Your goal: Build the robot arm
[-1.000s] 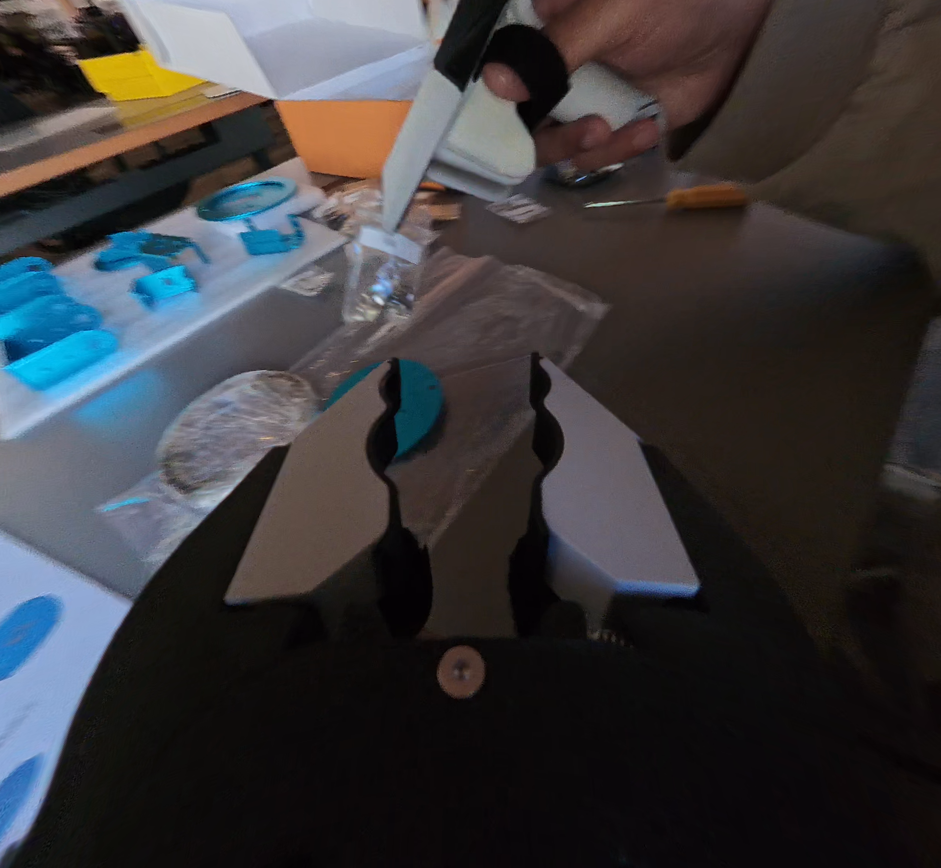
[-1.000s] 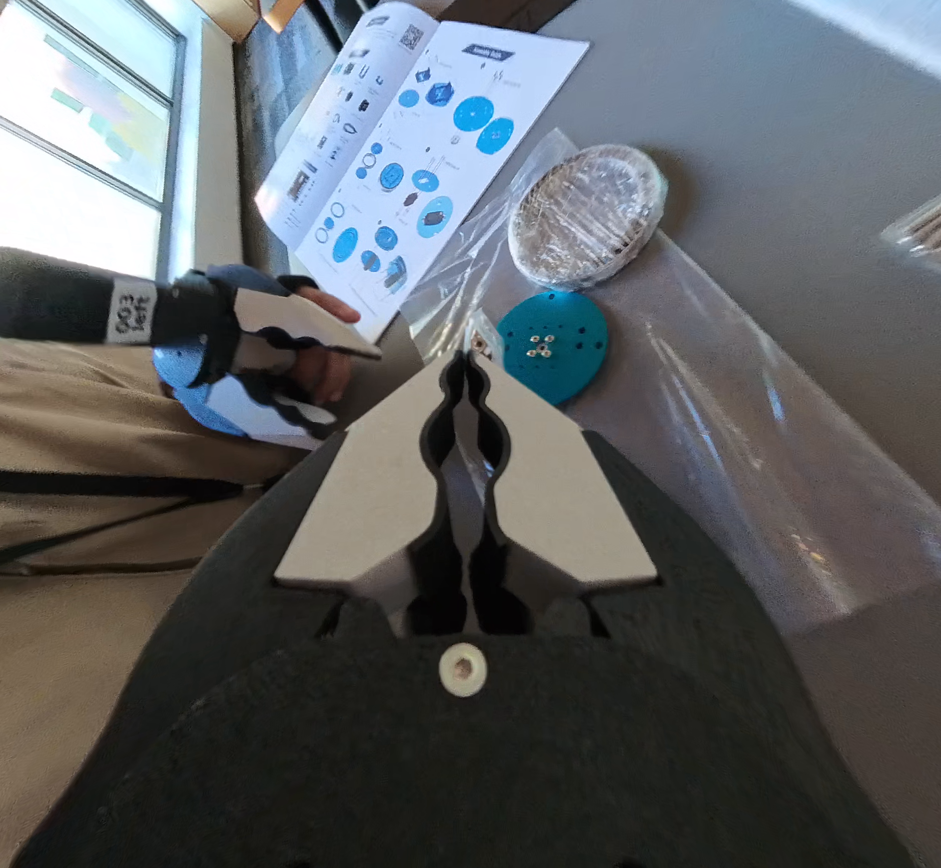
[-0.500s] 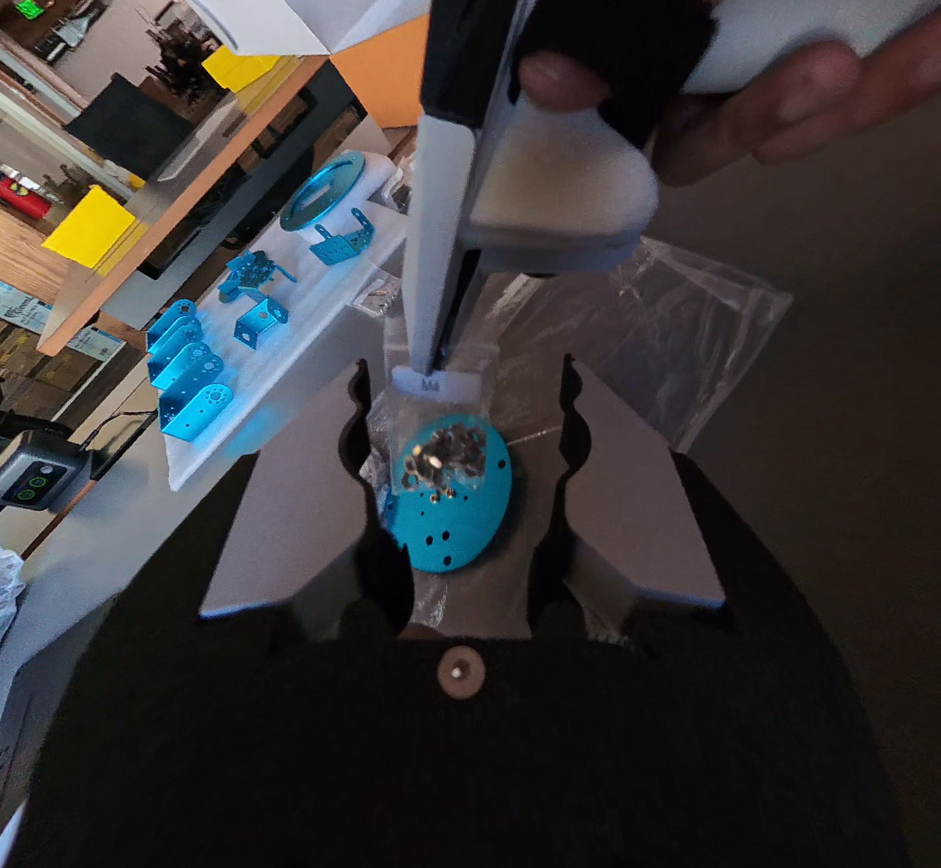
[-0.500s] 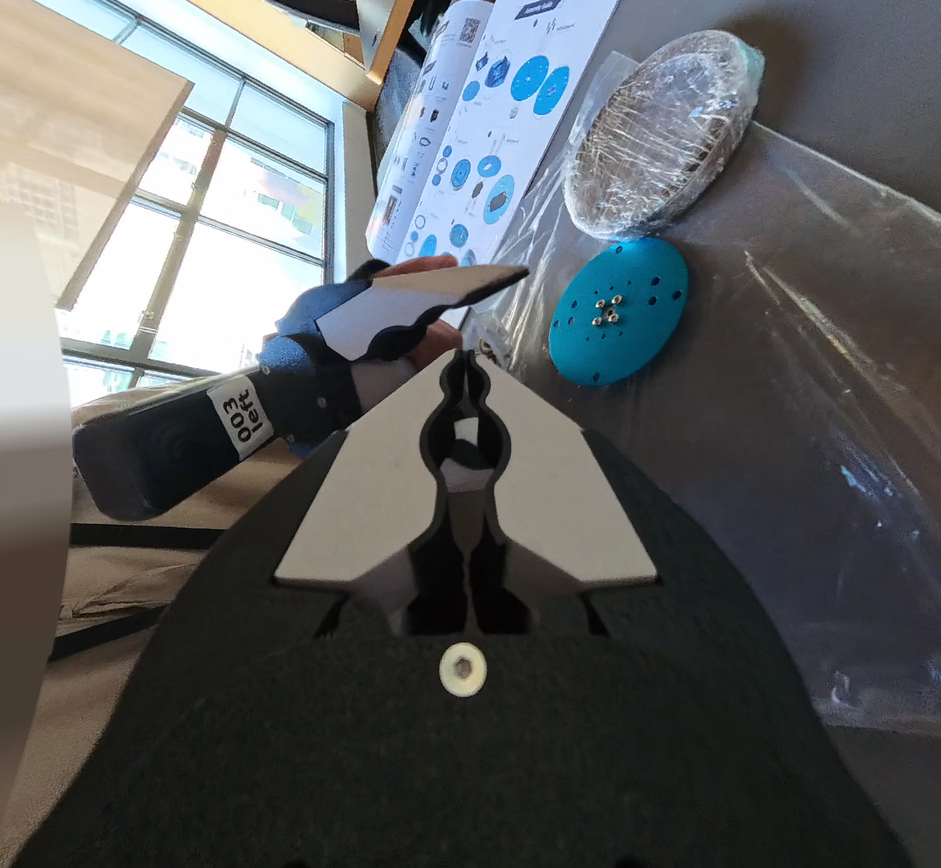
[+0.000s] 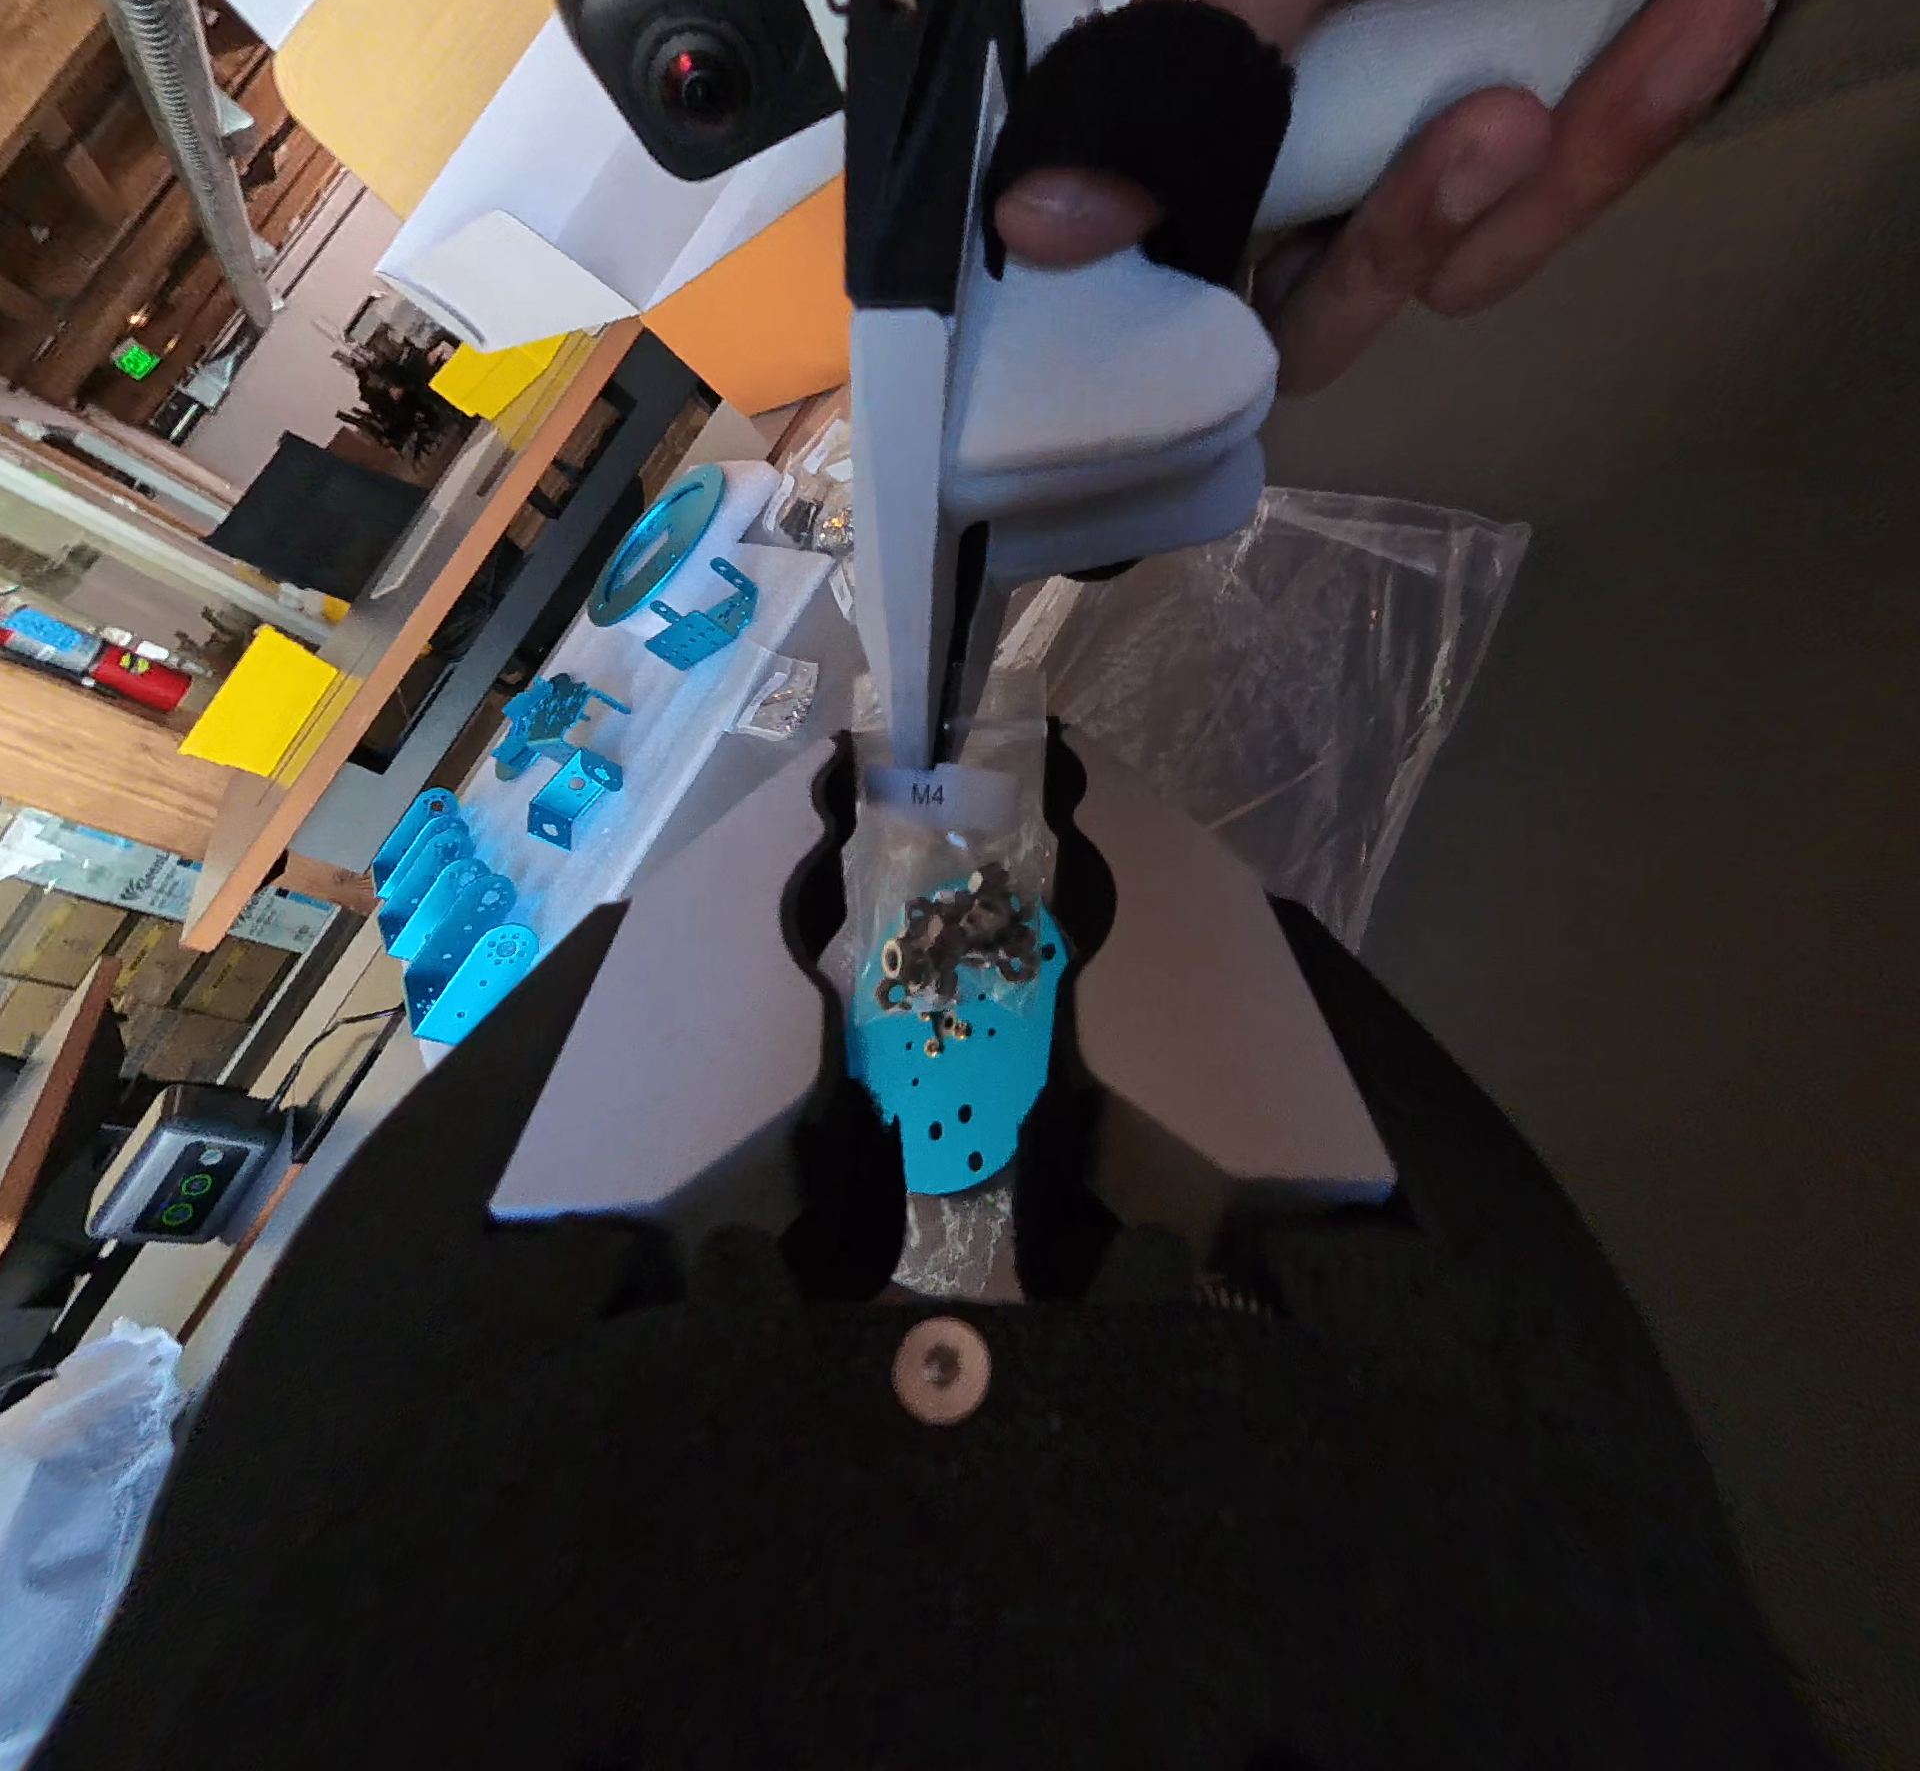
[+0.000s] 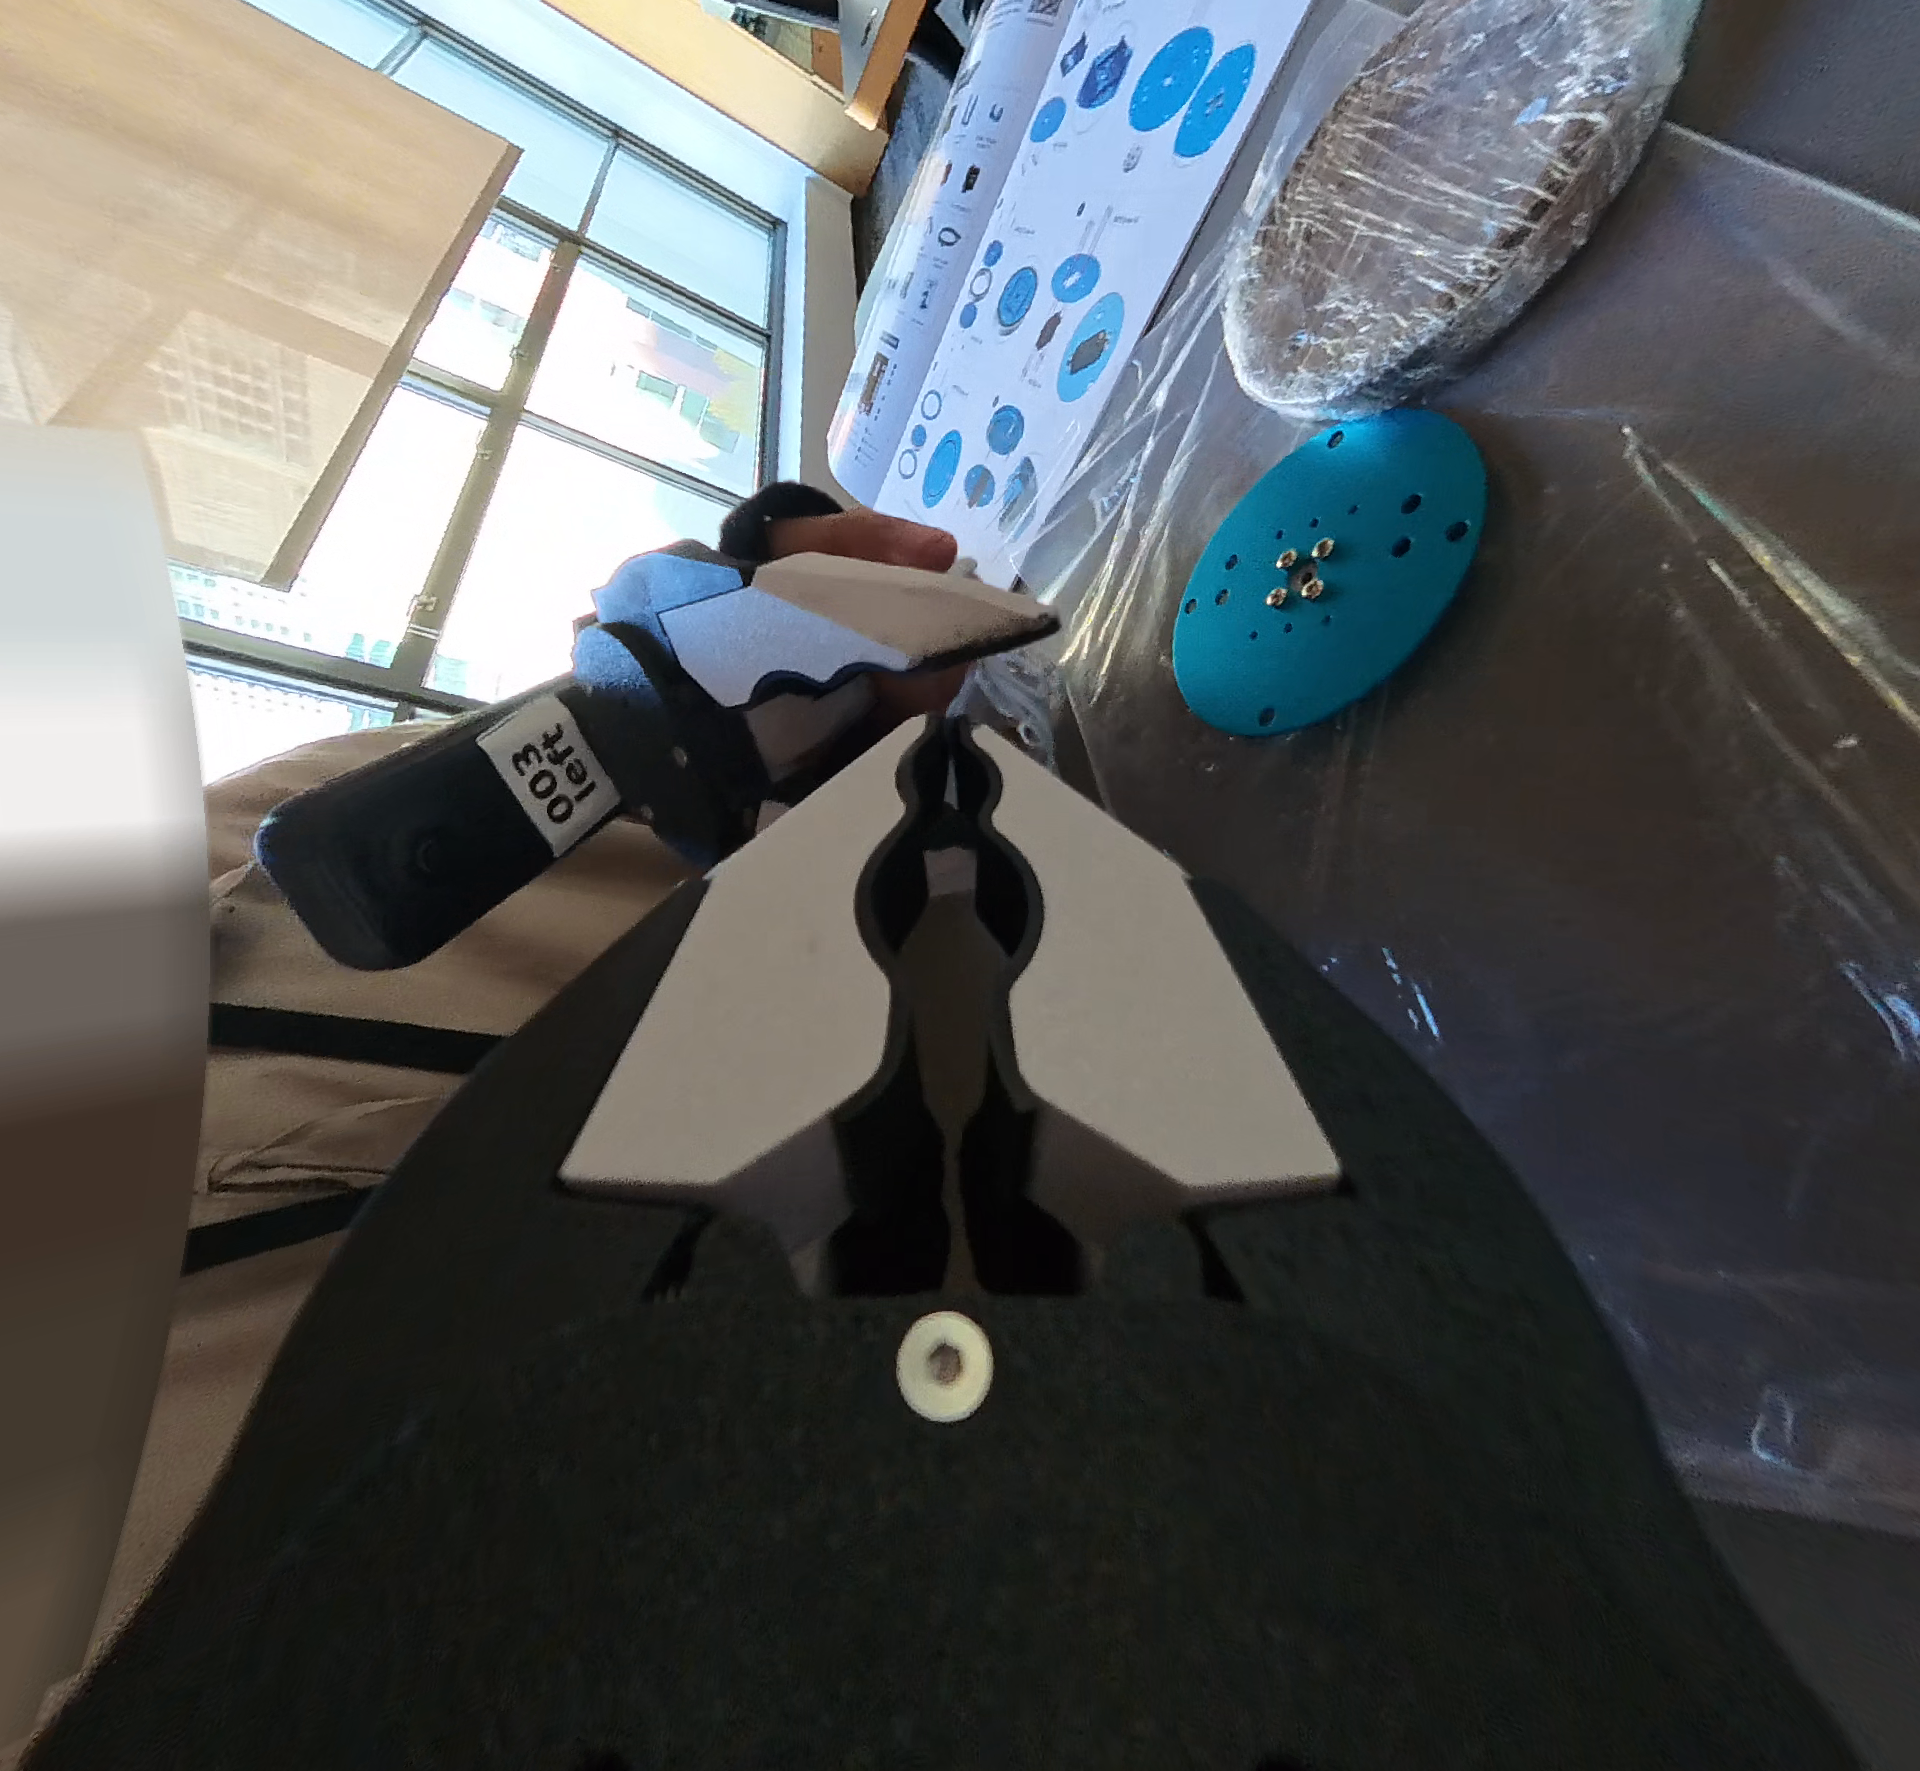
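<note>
My right gripper (image 6: 940, 734) is shut on the top edge of a small clear bag of black nuts (image 5: 956, 890). In the left wrist view the right gripper (image 5: 925, 734) comes down from above and the bag hangs from its tips. My left gripper (image 5: 943, 750) is open, and its jaws stand on either side of the hanging bag. I cannot tell whether they touch it. A blue round disc (image 5: 945, 1098) with holes lies on the table behind the bag. In the right wrist view the disc (image 6: 1330, 578) lies to the right of the left gripper (image 6: 997, 656).
A large clear plastic bag (image 6: 1662, 786) lies under the disc. A wrapped round plate (image 6: 1455, 183) and a printed sheet (image 6: 1091, 215) lie beyond it. A white foam tray (image 5: 644, 713) with blue brackets and an orange and white box (image 5: 748, 308) stand to the left. The grippers are tip to tip, or close to it. The disc (image 6: 1330, 578) sits 8 cm or so from the ends of my left fingers.
The left gripper has moved up to the hanging bag and its jaws have narrowed around it. The right gripper has kept hold of the bag, now over the blue disc.
</note>
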`<action>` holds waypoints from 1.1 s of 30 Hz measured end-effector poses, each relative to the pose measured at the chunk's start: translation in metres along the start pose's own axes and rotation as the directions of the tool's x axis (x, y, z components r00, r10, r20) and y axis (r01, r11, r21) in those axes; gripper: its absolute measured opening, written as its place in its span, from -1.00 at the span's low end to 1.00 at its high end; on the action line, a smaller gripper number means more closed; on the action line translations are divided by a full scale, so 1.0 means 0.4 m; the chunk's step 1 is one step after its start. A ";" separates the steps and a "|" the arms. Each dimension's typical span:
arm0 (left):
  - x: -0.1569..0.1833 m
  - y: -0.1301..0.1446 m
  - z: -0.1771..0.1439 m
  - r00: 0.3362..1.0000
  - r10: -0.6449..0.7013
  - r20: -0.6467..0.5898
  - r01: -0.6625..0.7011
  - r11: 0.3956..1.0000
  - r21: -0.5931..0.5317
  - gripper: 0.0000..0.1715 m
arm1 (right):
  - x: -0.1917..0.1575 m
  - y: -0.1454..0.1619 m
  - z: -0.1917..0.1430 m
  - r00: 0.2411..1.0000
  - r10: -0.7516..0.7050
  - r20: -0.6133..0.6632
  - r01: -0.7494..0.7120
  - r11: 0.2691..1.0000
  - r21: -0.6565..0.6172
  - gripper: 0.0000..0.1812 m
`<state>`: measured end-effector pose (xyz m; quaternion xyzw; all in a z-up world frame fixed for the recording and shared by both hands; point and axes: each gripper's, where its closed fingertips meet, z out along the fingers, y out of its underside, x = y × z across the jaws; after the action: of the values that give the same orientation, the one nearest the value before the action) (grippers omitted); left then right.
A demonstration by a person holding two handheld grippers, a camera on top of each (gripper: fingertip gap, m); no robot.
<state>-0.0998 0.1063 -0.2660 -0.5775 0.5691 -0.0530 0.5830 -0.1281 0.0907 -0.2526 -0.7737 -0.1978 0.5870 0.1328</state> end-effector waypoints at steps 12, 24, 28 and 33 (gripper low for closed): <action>-0.003 0.029 0.020 0.985 0.142 -0.094 -0.145 0.989 -0.026 -0.66 | 0.035 -0.017 -0.006 0.998 -0.056 0.031 0.055 0.998 0.039 -0.87; -0.039 0.011 0.005 0.878 -0.355 -0.322 0.396 0.916 0.070 -0.41 | 0.036 -0.031 -0.049 0.961 -0.275 -0.010 0.275 0.957 0.091 -1.00; -0.082 -0.027 -0.035 0.578 -0.591 -0.563 0.736 0.676 0.045 -0.41 | -0.020 -0.037 -0.068 0.940 -0.326 0.103 0.311 0.940 0.143 -1.00; -0.070 -0.058 -0.066 0.183 -0.618 -0.765 0.883 0.445 -0.147 -0.53 | -0.045 -0.050 -0.084 0.934 -0.307 0.185 0.270 0.942 0.198 -1.00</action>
<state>-0.1147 0.1027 -0.2238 -0.5997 0.3621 -0.6560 0.2810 -0.1029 0.1010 -0.2189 -0.6547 -0.2720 0.6552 0.2611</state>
